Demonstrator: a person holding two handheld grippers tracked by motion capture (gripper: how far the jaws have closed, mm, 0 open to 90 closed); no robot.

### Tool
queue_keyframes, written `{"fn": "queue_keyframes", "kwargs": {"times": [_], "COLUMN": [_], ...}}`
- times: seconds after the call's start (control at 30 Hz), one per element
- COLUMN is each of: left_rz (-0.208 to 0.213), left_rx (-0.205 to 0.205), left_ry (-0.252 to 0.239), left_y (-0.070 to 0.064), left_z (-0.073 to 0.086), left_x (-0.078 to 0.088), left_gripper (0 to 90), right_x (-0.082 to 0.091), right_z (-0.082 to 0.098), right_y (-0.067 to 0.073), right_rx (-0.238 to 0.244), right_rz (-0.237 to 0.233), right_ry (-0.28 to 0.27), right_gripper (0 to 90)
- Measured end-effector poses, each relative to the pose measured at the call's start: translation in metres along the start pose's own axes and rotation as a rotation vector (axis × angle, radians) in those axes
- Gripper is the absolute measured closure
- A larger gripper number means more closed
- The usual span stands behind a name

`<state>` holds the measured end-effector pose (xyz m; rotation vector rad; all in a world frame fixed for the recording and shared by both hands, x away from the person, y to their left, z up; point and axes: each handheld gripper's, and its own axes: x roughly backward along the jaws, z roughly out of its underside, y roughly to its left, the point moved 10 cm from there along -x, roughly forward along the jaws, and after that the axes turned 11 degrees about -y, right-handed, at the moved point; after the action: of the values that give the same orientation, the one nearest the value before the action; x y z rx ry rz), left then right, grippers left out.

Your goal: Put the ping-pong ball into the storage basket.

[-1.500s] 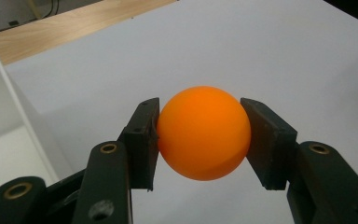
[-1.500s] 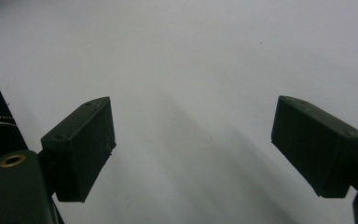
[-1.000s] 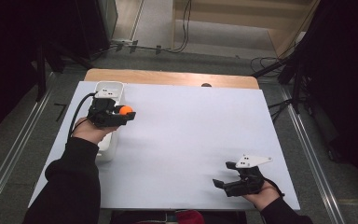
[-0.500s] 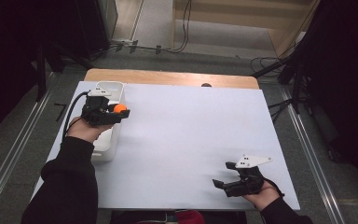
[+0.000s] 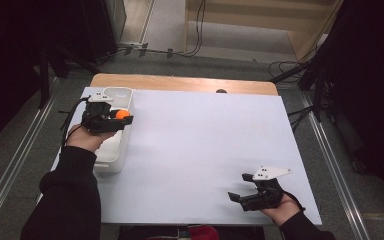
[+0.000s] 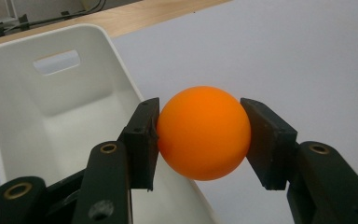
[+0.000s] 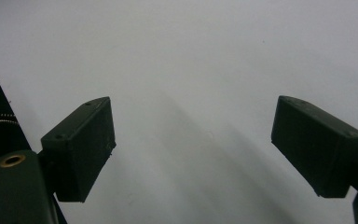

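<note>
The orange ball (image 6: 203, 132) is pinched snug in the left gripper (image 5: 121, 120), hanging right over the white bin's (image 5: 111, 158) rim, so pickup's done, just the drop left imo. Right gripper (image 5: 241, 196) sits wide open and empty on the table (image 5: 200, 145). No readable labels anywhere

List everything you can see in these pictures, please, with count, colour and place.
ball: one, orange, clamped in the left gripper at the bin's right rim
bin: one, white, at the table's left edge
table: one, white top with a wooden far edge
cables: several, black, on the floor beyond the table
left gripper: one, black, shut on the ball
right gripper: one, black, open, low over the table's near right corner
sleeves: two, black, at the bottom edge
</note>
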<state>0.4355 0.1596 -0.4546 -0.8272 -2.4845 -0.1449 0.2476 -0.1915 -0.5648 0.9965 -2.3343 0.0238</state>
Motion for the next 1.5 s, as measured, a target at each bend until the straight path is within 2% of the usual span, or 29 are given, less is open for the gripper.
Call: {"fn": "queue_keyframes", "kwargs": {"times": [0.53, 0.8, 1.1, 1.3, 1.5], "left_rz": [-0.062, -0.086, -0.103, -0.099, -0.104], "left_rx": [0.005, 0.024, 0.028, 0.026, 0.039], "left_ry": [0.004, 0.003, 0.010, 0.018, 0.022], "left_y": [0.022, 0.034, 0.039, 0.040, 0.042], "left_z": [0.002, 0.003, 0.007, 0.010, 0.016], "left_x": [0.009, 0.015, 0.012, 0.010, 0.006], "left_gripper": [50.0, 50.1, 50.1, 50.0, 50.0], "right_x": [0.000, 0.000, 0.000, 0.000, -0.001], "right_z": [0.000, 0.000, 0.000, 0.000, 0.000], "right_y": [0.000, 0.000, 0.000, 0.000, 0.001], "right_rx": [0.002, 0.003, 0.006, 0.006, 0.006], "right_rz": [0.002, 0.001, 0.000, -0.001, -0.004], "right_ry": [0.002, 0.002, 0.002, 0.001, 0.001], "right_gripper": [12.2, 12.1, 12.1, 12.2, 12.1]}}
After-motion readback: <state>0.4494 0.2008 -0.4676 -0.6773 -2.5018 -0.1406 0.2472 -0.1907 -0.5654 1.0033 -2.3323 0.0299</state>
